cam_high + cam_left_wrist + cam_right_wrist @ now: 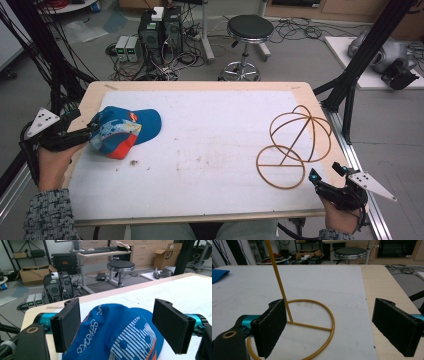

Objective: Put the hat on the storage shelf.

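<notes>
Blue cap point(125, 131) lies at tabletop point(210, 150) left, between spread jaws of left claw point(120, 327). Right claw point(332, 327) spread, near gold wire stand point(295, 145).

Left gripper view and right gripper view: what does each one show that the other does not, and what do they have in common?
The left gripper view alone shows the blue cap's crown with its white lettering and stripes, lying between the open jaws of the left gripper, and two computer towers on the floor.

The right gripper view alone shows the yellow wire stand, its ring base flat on the table and a rod rising from it, with the right gripper open around the base.

Both show the white table cover, the wooden table edge and the black round stool.
</notes>
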`<state>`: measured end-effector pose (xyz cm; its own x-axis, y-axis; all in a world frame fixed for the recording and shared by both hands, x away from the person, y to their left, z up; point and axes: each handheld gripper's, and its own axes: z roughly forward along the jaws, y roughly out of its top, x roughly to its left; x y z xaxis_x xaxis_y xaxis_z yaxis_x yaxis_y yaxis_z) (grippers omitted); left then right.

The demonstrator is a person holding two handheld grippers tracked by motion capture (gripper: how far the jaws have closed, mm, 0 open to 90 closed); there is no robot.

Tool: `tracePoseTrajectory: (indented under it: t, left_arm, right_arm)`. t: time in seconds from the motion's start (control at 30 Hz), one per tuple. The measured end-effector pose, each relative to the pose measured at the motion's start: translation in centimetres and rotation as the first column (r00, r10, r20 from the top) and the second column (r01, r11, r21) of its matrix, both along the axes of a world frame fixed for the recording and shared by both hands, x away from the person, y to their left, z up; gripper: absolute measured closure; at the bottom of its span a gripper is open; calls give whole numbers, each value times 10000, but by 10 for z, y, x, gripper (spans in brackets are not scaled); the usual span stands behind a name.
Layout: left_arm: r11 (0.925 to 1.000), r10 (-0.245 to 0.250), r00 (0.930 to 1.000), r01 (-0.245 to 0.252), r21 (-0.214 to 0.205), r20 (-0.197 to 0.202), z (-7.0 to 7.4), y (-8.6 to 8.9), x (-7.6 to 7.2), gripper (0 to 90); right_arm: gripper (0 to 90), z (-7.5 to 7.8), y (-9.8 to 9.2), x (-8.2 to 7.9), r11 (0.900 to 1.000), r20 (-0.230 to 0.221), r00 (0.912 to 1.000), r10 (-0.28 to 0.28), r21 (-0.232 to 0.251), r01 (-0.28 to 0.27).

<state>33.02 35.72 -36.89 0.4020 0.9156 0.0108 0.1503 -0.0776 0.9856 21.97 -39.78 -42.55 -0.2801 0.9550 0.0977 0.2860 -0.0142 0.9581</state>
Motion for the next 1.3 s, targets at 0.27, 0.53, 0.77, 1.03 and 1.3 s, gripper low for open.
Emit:
tracePoseTrajectory:
  t: [0.27,0.53,0.77,1.03,1.3]
  left_arm:
    - [10000,-85,9999,85,37,53,0,-3,3,244]
    - [9991,-185,9998,185,371,-6,-3,-5,8,306]
    - [9989,-98,9997,110,464,-242,-14,-6,16,376]
    - [9987,277,9954,-236,461,-916,-29,-1,28,396]
    - [9997,178,9972,-164,200,-727,-30,2,30,443]
  right_arm:
    - [115,0,-3,-4,9999,39,10000,-80,90,80]
    - [115,0,-4,-5,10000,9,10000,-86,19,86]
    - [115,-1,-4,-4,10000,-30,10000,-41,-27,41]
    - [115,-1,-6,-6,10000,-61,10000,-69,6,69]
    - [115,-1,-8,-10,9999,-82,9998,-153,-3,153]
